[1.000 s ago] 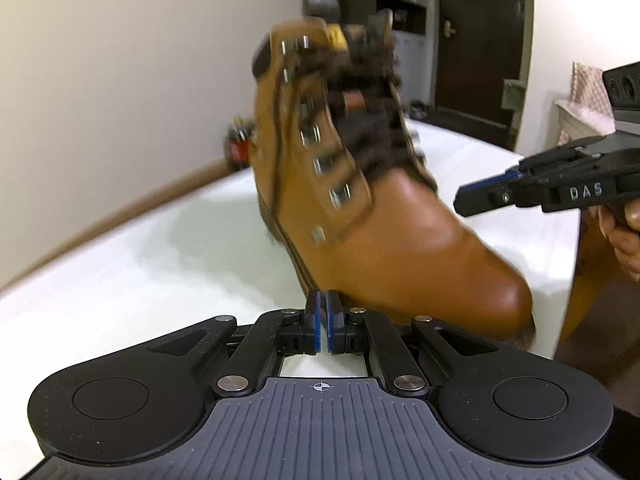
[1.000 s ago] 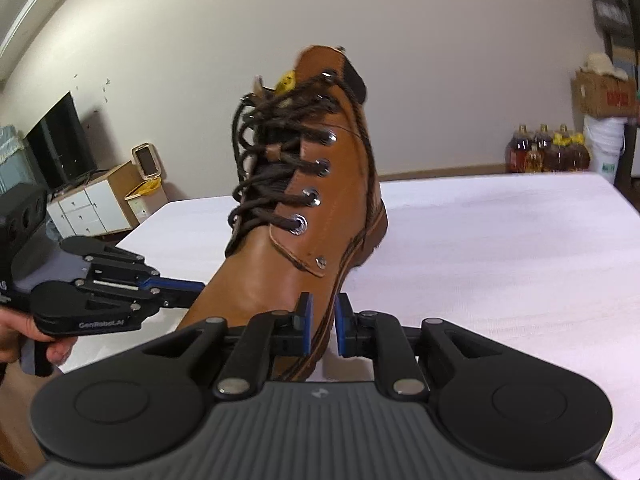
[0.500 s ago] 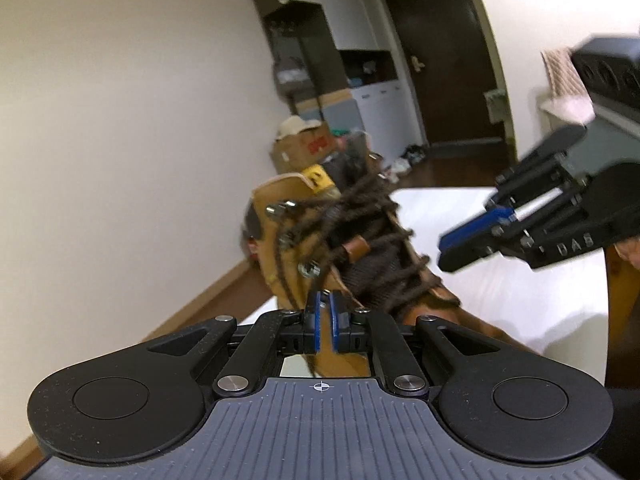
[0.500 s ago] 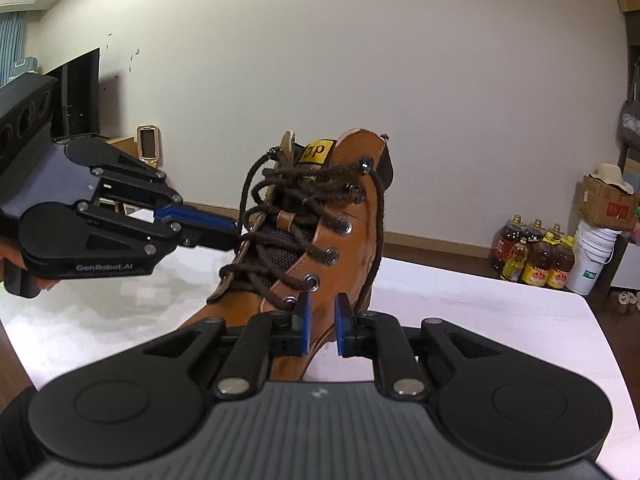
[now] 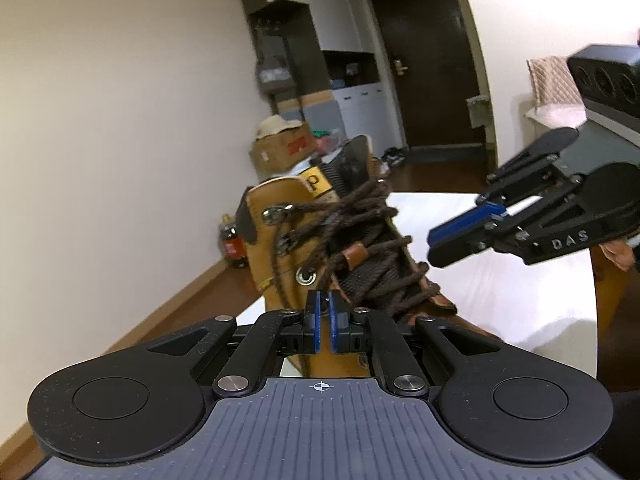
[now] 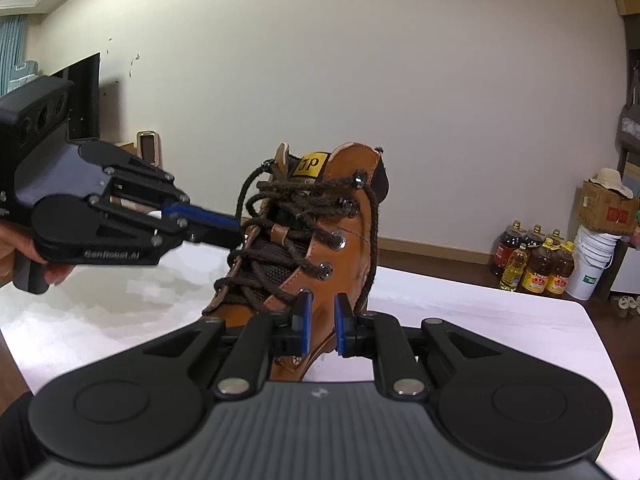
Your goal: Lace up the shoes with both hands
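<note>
A tan leather boot [image 5: 280, 264] with dark brown laces [image 5: 360, 236] stands on the white table; it also shows in the right wrist view [image 6: 340, 248] with its laces [image 6: 288, 224]. My left gripper [image 5: 323, 322] is nearly shut with a thin gap and nothing between the pads, close to the boot's left side; in the right wrist view it [image 6: 224, 226] sits by the left eyelets. My right gripper [image 6: 320, 322] is slightly open and empty by the boot's right side; in the left wrist view it [image 5: 452, 236] hovers right of the tongue.
The white table [image 6: 480, 320] runs to an edge at the right. Oil bottles [image 6: 536, 264] and a white bucket [image 6: 592, 260] stand on the floor by the wall. A cardboard box [image 5: 284, 148] and a dark door [image 5: 424, 80] lie beyond the boot.
Both grippers have risen from the boot's toe and sole to the height of the laced upper part. The left jaws have opened a thin gap; the right jaws have widened slightly.
</note>
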A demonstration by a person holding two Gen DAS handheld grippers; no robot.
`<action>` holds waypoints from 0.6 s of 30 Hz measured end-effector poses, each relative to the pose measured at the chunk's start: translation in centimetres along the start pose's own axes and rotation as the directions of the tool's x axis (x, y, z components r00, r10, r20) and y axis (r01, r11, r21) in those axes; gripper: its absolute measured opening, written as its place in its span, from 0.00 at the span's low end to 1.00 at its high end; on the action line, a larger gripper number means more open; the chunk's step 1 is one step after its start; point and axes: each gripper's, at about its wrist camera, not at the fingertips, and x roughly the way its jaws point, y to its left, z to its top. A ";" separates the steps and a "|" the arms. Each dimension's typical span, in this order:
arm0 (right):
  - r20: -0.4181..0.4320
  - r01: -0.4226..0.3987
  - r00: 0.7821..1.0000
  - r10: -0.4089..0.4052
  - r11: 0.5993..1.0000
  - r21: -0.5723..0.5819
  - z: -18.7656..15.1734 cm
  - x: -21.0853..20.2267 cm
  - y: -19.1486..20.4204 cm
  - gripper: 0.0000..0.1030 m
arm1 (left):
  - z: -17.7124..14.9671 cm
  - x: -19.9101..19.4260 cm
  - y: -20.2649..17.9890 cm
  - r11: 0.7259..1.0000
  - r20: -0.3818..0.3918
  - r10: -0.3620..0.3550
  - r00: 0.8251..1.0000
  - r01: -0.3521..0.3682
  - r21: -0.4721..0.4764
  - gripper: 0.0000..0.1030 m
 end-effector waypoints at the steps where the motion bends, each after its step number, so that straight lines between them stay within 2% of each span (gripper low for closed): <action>1: 0.002 0.004 1.000 -0.004 1.000 -0.003 0.0 0.0 0.0 0.14 | 0.0 0.0 -0.1 1.000 0.003 0.000 1.000 0.000 0.002 0.03; 12: 0.044 0.030 0.999 -0.029 0.999 -0.030 0.9 0.1 0.5 0.14 | -0.8 -1.7 -0.4 0.999 0.009 0.007 1.000 -0.007 0.032 0.07; 15: 0.073 0.063 0.996 -0.056 0.993 -0.099 1.2 0.1 1.3 0.14 | -1.0 -1.8 -0.5 0.999 0.010 0.014 1.000 -0.014 0.033 0.07; 18: 0.108 0.134 0.988 -0.108 0.950 -0.281 1.3 0.4 3.3 0.14 | -1.1 -2.0 -0.7 1.000 0.014 0.012 1.000 -0.013 0.027 0.07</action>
